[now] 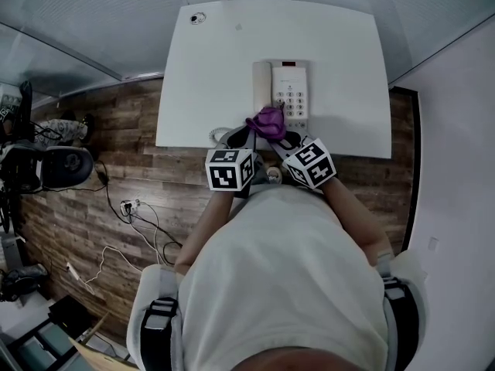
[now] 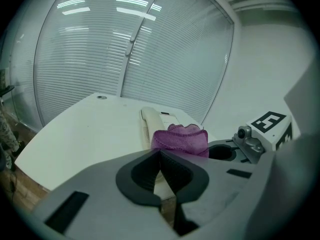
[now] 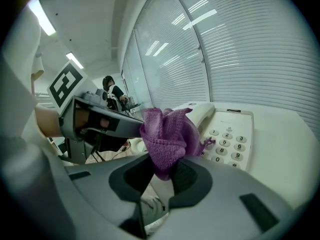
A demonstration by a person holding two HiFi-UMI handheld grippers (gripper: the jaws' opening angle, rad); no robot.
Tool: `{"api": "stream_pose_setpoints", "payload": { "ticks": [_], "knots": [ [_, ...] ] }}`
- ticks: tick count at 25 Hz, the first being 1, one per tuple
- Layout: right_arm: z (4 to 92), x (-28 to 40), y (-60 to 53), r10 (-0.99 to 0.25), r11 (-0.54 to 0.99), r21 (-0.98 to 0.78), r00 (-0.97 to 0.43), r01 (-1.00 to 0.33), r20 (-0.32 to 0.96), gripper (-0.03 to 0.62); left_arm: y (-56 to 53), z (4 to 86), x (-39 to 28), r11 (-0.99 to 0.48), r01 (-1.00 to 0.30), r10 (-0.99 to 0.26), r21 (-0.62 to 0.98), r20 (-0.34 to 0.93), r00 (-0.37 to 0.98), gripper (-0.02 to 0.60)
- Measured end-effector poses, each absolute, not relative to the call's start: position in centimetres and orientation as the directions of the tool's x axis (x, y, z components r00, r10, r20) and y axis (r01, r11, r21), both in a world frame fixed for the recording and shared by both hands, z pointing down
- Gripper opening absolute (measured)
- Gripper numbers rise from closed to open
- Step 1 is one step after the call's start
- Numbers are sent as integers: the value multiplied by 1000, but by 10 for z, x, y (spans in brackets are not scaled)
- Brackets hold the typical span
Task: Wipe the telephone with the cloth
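Telephone (image 1: 281,91) sits on the bench (image 1: 209,91) just ahead of the right claw (image 3: 162,171), its length running away from it. That claw, the nearer one, clamps the cloth (image 3: 167,134); the left claw (image 2: 161,171) is pressed together, empty, alongside.

Cloth (image 3: 167,134) was nubbly purple woven fabric; telephone (image 3: 235,129) smooth pale plastic; table (image 1: 209,76) smooth matt white; floor (image 1: 116,130) showed wood-grain planks.

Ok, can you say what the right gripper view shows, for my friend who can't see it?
The right gripper holds a bunched purple cloth pinched in its fingers, right by a white telephone with number keys, on a white table. Window blinds fill the background.
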State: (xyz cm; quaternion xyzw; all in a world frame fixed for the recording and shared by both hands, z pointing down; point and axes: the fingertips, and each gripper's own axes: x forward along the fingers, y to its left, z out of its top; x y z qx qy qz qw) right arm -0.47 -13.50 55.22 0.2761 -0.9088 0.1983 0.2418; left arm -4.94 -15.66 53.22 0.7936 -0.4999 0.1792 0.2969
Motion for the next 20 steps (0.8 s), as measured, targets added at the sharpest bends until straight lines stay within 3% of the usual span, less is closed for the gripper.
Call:
{"api": "stream_pose_setpoints", "payload": {
  "ticks": [8,16,17,19,20],
  "knots": [
    [520,18,-139,-515,716,-250,-734,-652,443,87,-170,523,-43,-341,-897,-698,280,564,442,21],
    [502,66,-169,-721,533,-223,-576,-816,385,87,-194,519,-38,-331,-905,-717,267,552,425,23],
    [501,70,-172,-735,516,-223,-562,-827,380,87,-197,521,-37,-331,-905,-713,268,557,426,38],
    [498,75,-178,-754,493,-226,-542,-840,371,87,-204,524,-34,-334,-902,-704,275,563,432,187],
    [497,77,-180,-761,486,-226,-536,-844,367,87,-208,524,-32,-329,-903,-705,277,564,430,195]
  ]
}}
